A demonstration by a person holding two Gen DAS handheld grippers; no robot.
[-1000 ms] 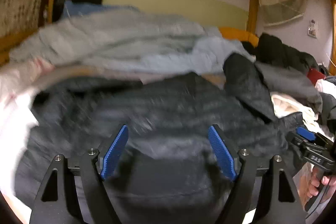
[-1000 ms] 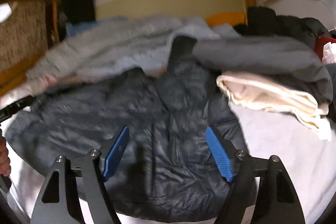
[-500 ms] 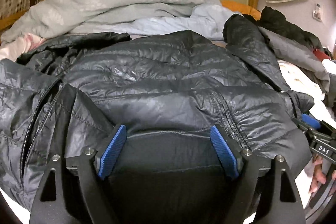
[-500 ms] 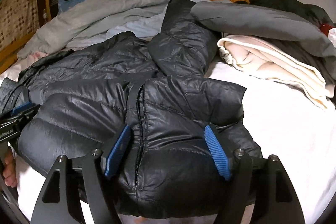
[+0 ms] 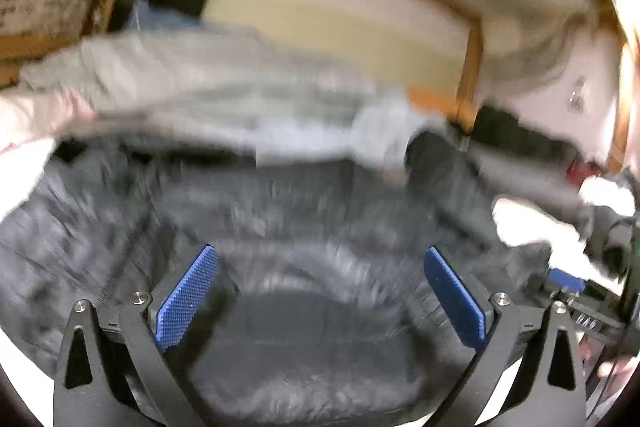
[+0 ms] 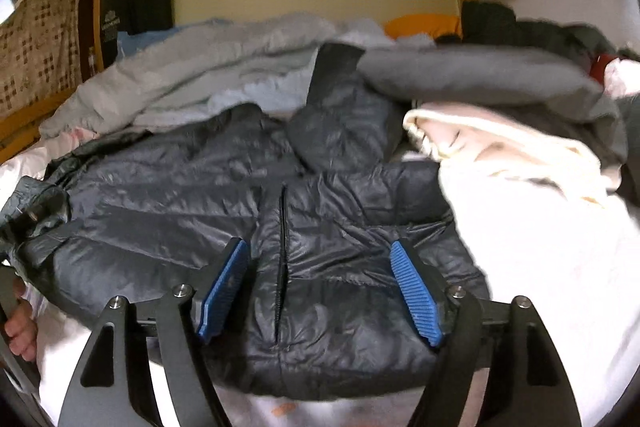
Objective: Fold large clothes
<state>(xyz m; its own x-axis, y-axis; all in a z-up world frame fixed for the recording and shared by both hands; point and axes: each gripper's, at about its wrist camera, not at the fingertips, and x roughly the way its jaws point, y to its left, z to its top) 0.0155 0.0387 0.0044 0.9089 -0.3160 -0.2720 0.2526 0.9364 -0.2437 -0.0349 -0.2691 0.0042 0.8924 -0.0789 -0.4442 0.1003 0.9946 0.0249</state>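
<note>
Both tongs stand wide, gripping nothing. Left gripper [image 5: 320, 291] has its ribbed blue pads [image 5: 186, 295] spread far apart over the dark quilted puffer jacket [image 5: 280, 227], though its own view is heavily smeared with blur and whether the pads touch the fabric cannot be told. Right gripper [image 6: 320, 291] likewise holds its blue pads [image 6: 416, 293] well apart, one on either side of the jacket's black front zipper [image 6: 282, 255], just above the lower front panels.

Spread flat on the white bed sheet [image 6: 540, 267], the jacket [image 6: 224, 211] fills the space ahead of and under both tools, with its hem nearest the right gripper and a sleeve [image 6: 344, 115] bent upward further ahead. Beyond the jacket lies a rumpled pale grey and light blue duvet [image 6: 208, 67]. Ahead and to the right of the right gripper sits a cream folded garment [image 6: 492, 147] beneath a grey one [image 6: 480, 75]. At the far left edge of the right view, fingers of the person's hand [image 6: 20, 331] show
</note>
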